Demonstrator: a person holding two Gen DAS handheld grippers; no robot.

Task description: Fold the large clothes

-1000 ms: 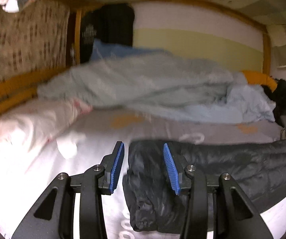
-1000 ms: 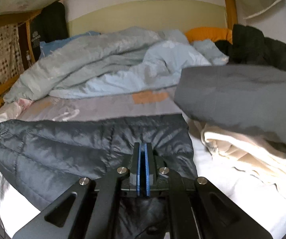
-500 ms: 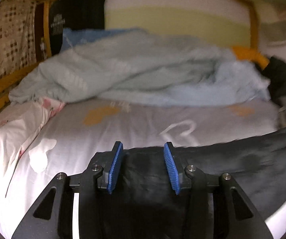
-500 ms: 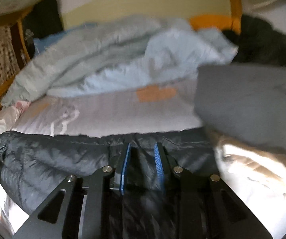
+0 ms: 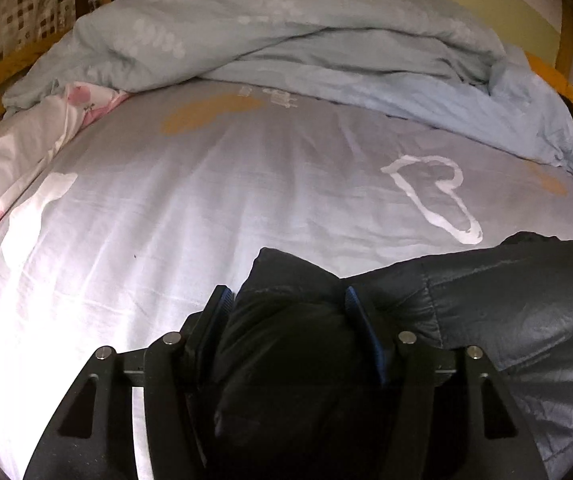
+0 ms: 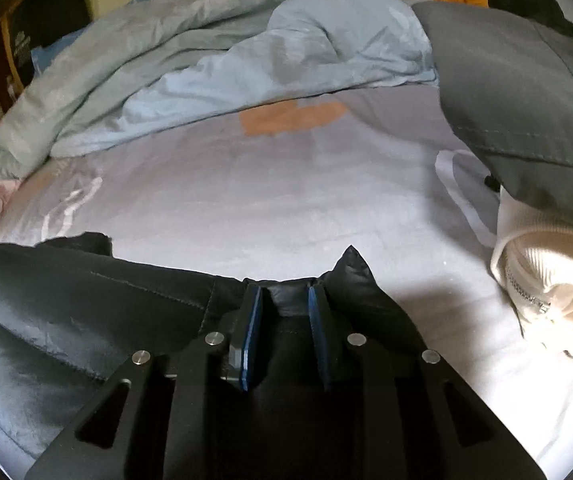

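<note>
A dark quilted puffer jacket [image 5: 506, 304] lies across the near part of the bed. My left gripper [image 5: 288, 304] is open, its blue-padded fingers [image 5: 222, 312] astride a bulging end of the jacket, which fills the gap between them. In the right wrist view the jacket [image 6: 78, 304] stretches to the left. My right gripper [image 6: 284, 300] is open with a fold of the jacket's edge between its fingers [image 6: 252, 320]. Whether the pads press the fabric cannot be told.
The bed has a pale grey sheet [image 5: 206, 208] with a white heart print. A crumpled light blue duvet [image 5: 306, 40] lies at the back. A pink-white pillow [image 5: 26, 140] is at left. A grey garment [image 6: 526, 80] and a cream zipped garment [image 6: 546, 280] lie at right.
Both grippers have moved forward and down onto the jacket. My right gripper went from shut to open. The jacket now sits between the fingers of both.
</note>
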